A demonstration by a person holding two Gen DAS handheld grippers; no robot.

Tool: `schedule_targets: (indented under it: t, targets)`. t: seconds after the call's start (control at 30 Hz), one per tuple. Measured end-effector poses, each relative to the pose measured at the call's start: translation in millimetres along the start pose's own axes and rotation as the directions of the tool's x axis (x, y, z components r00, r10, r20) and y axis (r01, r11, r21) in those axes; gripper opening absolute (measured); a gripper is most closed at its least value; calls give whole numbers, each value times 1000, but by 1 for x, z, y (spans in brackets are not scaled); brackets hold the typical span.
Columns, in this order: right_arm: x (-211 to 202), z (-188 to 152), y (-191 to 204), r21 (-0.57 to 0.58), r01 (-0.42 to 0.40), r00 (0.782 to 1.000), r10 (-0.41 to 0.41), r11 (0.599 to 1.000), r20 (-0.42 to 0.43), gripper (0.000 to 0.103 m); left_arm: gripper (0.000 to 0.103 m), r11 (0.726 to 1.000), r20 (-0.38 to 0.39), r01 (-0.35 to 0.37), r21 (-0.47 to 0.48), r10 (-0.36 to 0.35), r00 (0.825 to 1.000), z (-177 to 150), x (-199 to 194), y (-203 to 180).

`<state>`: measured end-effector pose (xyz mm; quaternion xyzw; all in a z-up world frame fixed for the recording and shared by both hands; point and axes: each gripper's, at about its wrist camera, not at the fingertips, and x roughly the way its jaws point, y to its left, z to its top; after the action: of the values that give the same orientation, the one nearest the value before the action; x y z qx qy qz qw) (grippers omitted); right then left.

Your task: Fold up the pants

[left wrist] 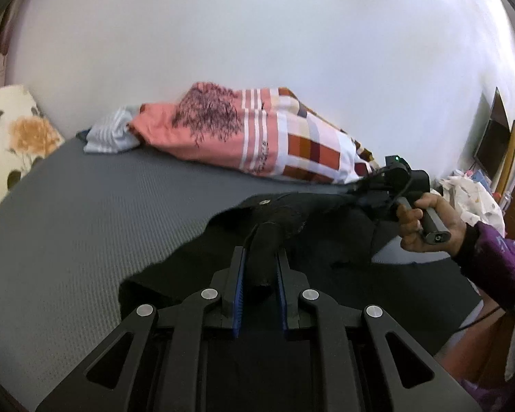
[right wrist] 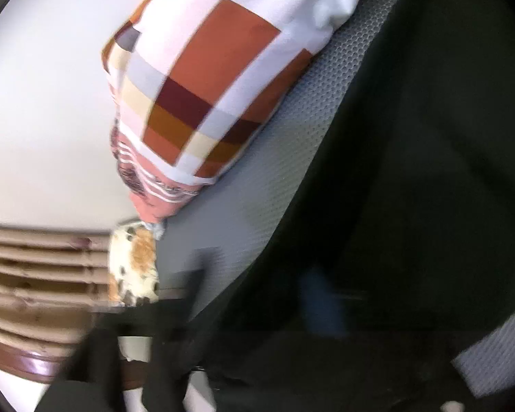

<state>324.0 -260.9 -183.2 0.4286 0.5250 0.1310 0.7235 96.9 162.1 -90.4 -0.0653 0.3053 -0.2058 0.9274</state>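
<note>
Black pants (left wrist: 292,219) lie bunched on the grey mattress (left wrist: 86,213). My left gripper (left wrist: 261,257) is shut on a fold of the pants near the waistband with its metal button (left wrist: 265,202). My right gripper (left wrist: 367,189) shows in the left wrist view, held by a hand at the pants' right end, its fingertips buried in the black cloth. In the right wrist view the pants (right wrist: 412,171) fill the right side as a dark blurred mass and the fingers are too blurred to read.
A folded pink and checked quilt (left wrist: 257,137) lies along the wall behind the pants. A striped cloth (left wrist: 108,135) sits at its left end. A floral pillow (left wrist: 13,137) is at far left. Clutter and a TV (left wrist: 491,144) are at right.
</note>
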Motion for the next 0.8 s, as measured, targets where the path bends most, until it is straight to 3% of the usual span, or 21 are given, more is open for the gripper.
schedule_targets:
  t: [0.13,0.2,0.3,0.53,0.73,0.8]
  targets:
    - [-16,-21,1,-48,13,998,-10,999,60,7,16,998,-33,1,-59,-3,999,0,-3,9]
    - [-41,-52,9,-127,39,991,-23,991,129,6,16,996,-46,-2,-90,-2,999,-1,-10,15]
    - [-69,-100,12,-197,77,985,-45,977,165,6,16,994,-83,-27,-107,18,996,-8,-23,21]
    - [-111,-217,-23,-179,100,987,-75,979,145,6,16,990,-192,-77,-114,54,980,-44,-49,19]
    - [-89,-270,-69,-86,138,989,-133,987,57,6,16,986,-299,-127,-112,88,950,-81,-56,20]
    - [-82,-278,-80,-73,146,989,-143,987,40,5,16,986,-333,-151,-70,120,935,-91,-53,19]
